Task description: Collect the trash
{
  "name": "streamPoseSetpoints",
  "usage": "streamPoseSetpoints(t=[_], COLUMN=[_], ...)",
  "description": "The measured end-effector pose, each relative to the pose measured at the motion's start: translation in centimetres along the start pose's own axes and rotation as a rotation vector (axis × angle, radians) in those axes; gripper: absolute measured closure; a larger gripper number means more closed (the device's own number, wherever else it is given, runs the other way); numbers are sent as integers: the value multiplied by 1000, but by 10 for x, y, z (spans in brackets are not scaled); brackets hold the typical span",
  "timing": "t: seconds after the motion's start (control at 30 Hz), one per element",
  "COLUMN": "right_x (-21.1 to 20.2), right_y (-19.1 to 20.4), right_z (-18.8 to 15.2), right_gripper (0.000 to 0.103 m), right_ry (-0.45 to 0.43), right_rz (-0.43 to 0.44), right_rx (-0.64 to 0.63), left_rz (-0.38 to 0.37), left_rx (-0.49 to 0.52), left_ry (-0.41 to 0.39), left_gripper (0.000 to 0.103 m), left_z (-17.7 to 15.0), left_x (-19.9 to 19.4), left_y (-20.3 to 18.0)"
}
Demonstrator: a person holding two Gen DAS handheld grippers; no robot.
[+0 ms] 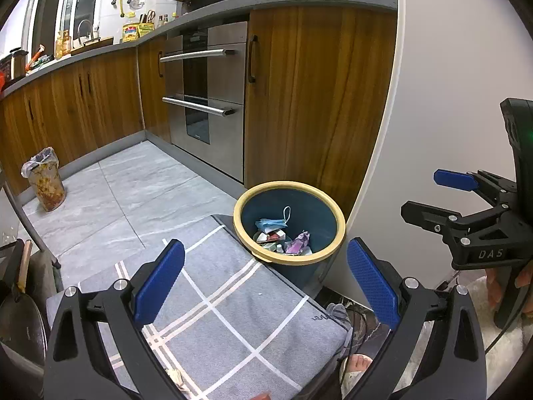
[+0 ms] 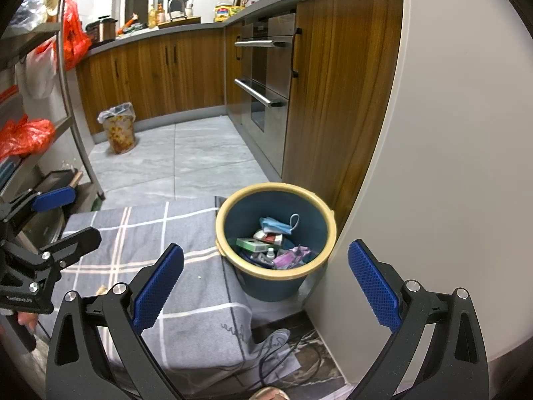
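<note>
Grey floor tiles (image 2: 186,160) run past wooden cabinets (image 1: 319,93) to a blue bin with a yellow rim (image 1: 289,222), standing at the far right corner of a grey checked mat (image 1: 233,303) beside a white wall. Trash lies inside it: a blue face mask (image 2: 276,225), a purple wrapper (image 2: 293,256). Both the left gripper (image 1: 265,286) and right gripper (image 2: 266,286) hover above, jaws spread wide, holding nothing.

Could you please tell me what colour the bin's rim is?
Pale yellow rim on the dark blue bin; clearest in the right wrist view.
</note>
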State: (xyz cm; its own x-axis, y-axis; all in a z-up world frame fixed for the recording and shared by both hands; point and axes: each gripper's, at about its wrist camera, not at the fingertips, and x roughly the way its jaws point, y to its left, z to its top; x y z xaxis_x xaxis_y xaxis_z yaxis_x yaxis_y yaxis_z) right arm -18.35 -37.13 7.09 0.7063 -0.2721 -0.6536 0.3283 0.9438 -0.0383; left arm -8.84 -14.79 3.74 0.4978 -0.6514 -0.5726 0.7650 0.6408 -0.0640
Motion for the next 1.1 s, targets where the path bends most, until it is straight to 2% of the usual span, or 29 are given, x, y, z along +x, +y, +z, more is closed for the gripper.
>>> streamPoseSetpoints(t=[0.97, 1.1], right_x=[2, 2], right_y=[-3, -3], right_z=[1, 1], right_gripper=[5, 5], right_ry=[0, 0], right_rz=[0, 0], right_rx=[1, 1], left_rz=[-20, -37], left_rx=[8, 2], left_ry=[-17, 12], left_gripper=[5, 5], left_z=[-2, -2], left_x=[-4, 0], left_y=[2, 3])
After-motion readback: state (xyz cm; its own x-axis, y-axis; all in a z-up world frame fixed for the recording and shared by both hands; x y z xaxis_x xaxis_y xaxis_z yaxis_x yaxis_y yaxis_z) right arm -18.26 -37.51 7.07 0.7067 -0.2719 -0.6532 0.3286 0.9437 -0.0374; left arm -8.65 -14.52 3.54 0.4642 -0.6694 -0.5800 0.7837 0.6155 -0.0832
